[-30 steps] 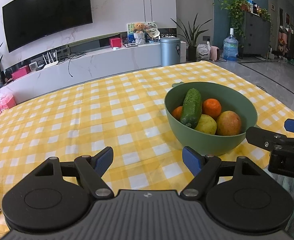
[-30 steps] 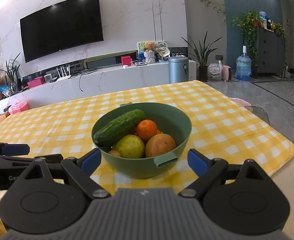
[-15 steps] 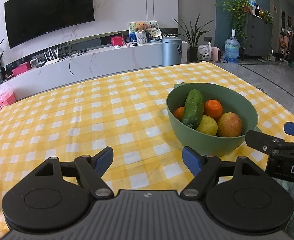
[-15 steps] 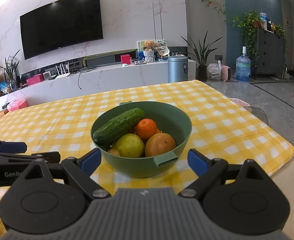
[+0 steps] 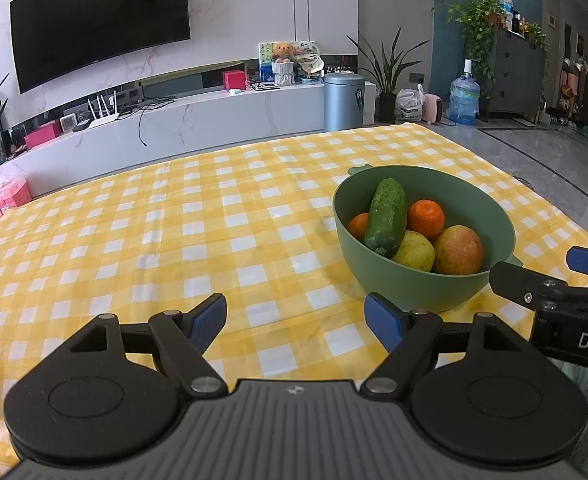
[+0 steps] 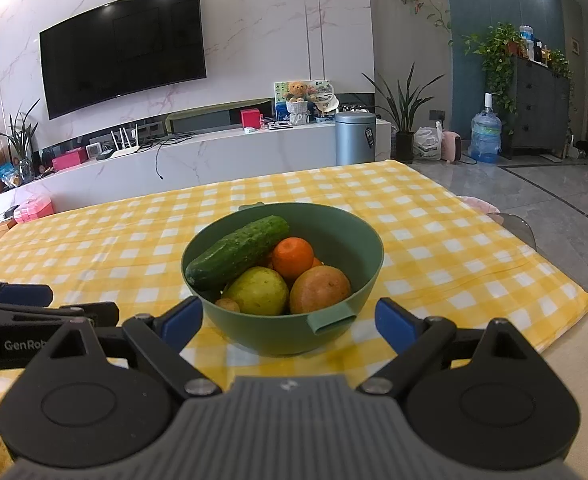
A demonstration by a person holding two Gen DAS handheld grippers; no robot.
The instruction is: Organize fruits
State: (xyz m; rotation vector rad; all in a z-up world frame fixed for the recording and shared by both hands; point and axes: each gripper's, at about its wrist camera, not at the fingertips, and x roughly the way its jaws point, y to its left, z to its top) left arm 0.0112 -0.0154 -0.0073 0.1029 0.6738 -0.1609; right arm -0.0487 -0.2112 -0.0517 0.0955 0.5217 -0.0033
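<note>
Ahead of right tongs (image 6: 289, 319), both tongs released: bowl (image 6: 334, 226) w/ fruit, beside left tongs (image 5: 296, 318).

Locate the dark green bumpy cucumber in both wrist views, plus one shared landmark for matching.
Left wrist: the dark green bumpy cucumber is right of centre, standing steeply in the green plastic bowl, left of the round orange.
Right wrist: the cucumber is near centre, lying diagonally across the bowl's left side, above the yellow-green pear.
Shared landmark: the grey cylindrical bin behind the table.
</note>
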